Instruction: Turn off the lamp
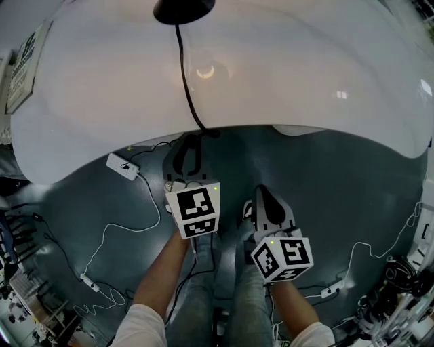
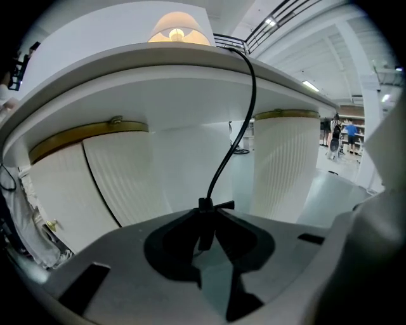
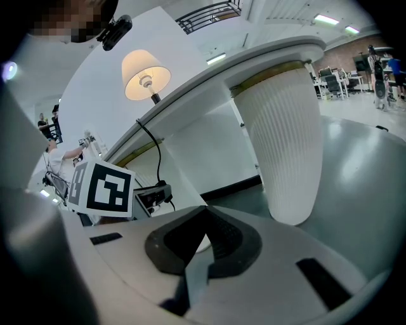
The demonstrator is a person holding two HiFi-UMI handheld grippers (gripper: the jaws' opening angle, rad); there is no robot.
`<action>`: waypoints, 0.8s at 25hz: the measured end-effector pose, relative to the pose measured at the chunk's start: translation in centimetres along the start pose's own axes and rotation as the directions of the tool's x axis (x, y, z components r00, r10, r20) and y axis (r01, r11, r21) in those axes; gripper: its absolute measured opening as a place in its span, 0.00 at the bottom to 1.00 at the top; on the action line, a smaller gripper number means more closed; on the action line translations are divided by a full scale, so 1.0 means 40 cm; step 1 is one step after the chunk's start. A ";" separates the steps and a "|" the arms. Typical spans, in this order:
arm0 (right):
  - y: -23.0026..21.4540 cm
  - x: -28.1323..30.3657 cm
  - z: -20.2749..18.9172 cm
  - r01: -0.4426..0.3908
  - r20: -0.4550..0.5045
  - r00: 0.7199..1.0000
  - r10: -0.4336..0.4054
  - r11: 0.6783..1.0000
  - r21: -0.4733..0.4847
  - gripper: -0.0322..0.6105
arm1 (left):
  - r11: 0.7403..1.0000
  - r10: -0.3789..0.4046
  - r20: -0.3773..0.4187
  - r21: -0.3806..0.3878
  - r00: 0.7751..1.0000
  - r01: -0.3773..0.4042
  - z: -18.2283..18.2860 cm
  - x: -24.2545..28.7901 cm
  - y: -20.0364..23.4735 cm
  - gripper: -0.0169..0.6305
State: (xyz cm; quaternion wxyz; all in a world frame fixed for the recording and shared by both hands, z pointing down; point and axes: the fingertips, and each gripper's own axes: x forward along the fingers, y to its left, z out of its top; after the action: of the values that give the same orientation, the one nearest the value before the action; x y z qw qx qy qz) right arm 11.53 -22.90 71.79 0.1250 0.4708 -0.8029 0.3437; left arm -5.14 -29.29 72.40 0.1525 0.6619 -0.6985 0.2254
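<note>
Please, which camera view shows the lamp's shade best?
The right gripper view: the whole glowing shade with its bulb stands clear above the table. The left gripper view shows only the shade's top over the table edge. The head view shows no shade, only the lamp's black base and cord.

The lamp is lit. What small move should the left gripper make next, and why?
Probably close the left gripper a little further. The cord switch hangs between its jaws, its small button sticks out to one side, and the lamp shines, so a squeeze seems needed to push the button in.
</note>
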 end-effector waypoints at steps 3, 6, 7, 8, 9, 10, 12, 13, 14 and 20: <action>-0.002 0.004 -0.002 0.001 -0.003 1.000 -0.001 1.000 0.002 0.05 | 0.999 -0.018 0.025 -0.040 1.000 0.019 0.007 0.000 0.000 0.14; 0.000 0.004 -0.002 -0.002 -0.004 1.000 0.002 1.000 0.005 0.05 | 0.998 -0.034 0.037 -0.060 0.999 0.037 0.010 -0.001 -0.004 0.14; 0.002 0.005 -0.001 -0.004 -0.004 1.000 0.004 1.000 0.005 0.05 | 0.997 -0.034 0.036 -0.061 0.999 0.036 0.010 -0.001 -0.003 0.14; 0.005 0.007 -0.001 -0.005 -0.004 1.000 0.005 1.000 0.004 0.05 | 0.998 -0.031 0.035 -0.058 0.999 0.033 0.009 0.000 -0.001 0.14; 0.007 0.009 0.000 -0.006 -0.005 1.000 0.006 1.000 0.004 0.05 | 0.998 -0.027 0.033 -0.052 0.999 0.028 0.009 0.002 0.000 0.14; 0.010 0.011 -0.001 -0.008 -0.006 1.000 0.008 1.000 0.003 0.05 | 0.999 -0.023 0.031 -0.044 0.999 0.024 0.008 0.003 0.002 0.14; 0.012 0.013 -0.003 -0.009 -0.009 1.000 0.009 1.000 0.003 0.05 | 0.999 -0.017 0.030 -0.033 0.999 0.018 0.007 0.004 0.003 0.14; 0.012 0.014 -0.004 -0.009 -0.010 1.000 0.009 1.000 0.003 0.05 | 0.999 -0.016 0.031 -0.029 0.999 0.017 0.007 0.004 0.003 0.14; 0.012 0.015 -0.004 -0.009 -0.011 1.000 0.009 1.000 0.004 0.05 | 0.999 -0.017 0.034 -0.027 0.999 0.018 0.008 0.004 0.002 0.14; 0.016 0.021 -0.005 -0.008 -0.013 1.000 0.008 1.000 0.003 0.05 | 0.999 -0.020 0.056 -0.028 0.998 0.021 0.018 0.003 0.004 0.15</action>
State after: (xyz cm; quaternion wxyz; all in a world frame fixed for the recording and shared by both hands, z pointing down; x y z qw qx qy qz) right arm 10.51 -23.11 72.09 0.1279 0.4655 -0.8034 0.3486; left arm -5.24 -29.75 71.84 0.1448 0.6728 -0.6987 0.1955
